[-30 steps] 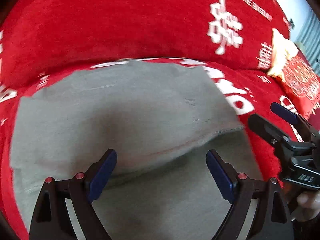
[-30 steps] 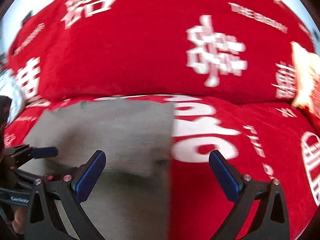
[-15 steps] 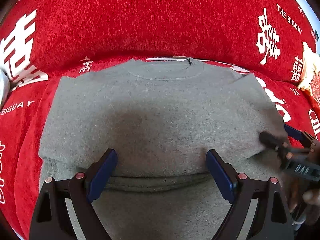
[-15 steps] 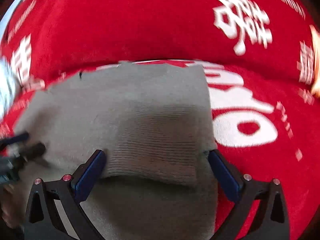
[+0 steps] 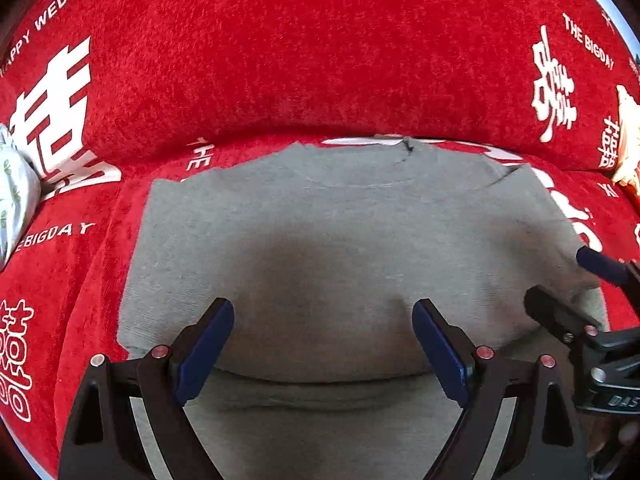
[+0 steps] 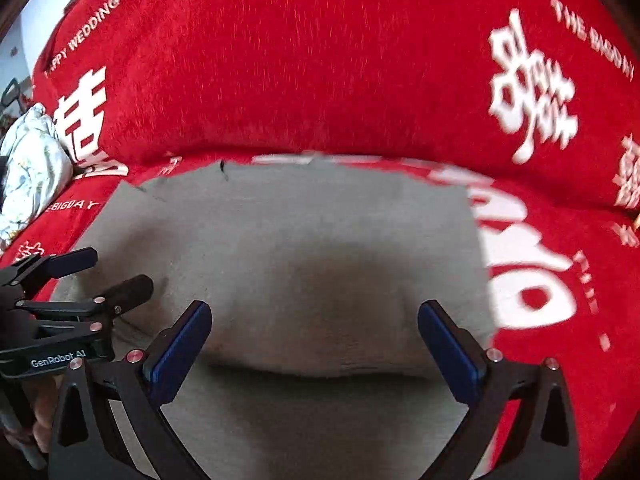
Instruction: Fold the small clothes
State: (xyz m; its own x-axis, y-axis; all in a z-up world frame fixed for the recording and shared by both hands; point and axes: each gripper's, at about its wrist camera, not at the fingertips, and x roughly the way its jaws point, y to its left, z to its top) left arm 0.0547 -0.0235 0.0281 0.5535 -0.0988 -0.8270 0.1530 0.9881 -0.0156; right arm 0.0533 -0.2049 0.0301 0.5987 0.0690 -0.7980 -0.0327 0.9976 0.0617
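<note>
A grey knitted top [image 5: 340,240] lies flat on the red sofa seat [image 5: 88,280], its neckline toward the backrest. A doubled-over edge of it runs crosswise just in front of both grippers. My left gripper [image 5: 322,320] hovers over the middle of the top, open, with nothing between its blue pads. My right gripper [image 6: 315,316] is over the right part of the top [image 6: 320,232], also open and holding nothing. Each gripper shows in the other's view: the right gripper [image 5: 556,276] at the top's right edge, the left gripper [image 6: 122,268] at its left side.
The red backrest [image 5: 320,60] with white lettering rises directly behind the top. A white flowered cloth [image 5: 14,192] lies at the far left of the seat. A cream-coloured thing [image 5: 628,148] sits at the far right edge. Part of a hand [image 6: 40,416] grips the left tool.
Both views have swung left, so the whole top with its neckline now shows. The right gripper has moved from the top's right edge to over the cloth. Both grippers stayed open.
</note>
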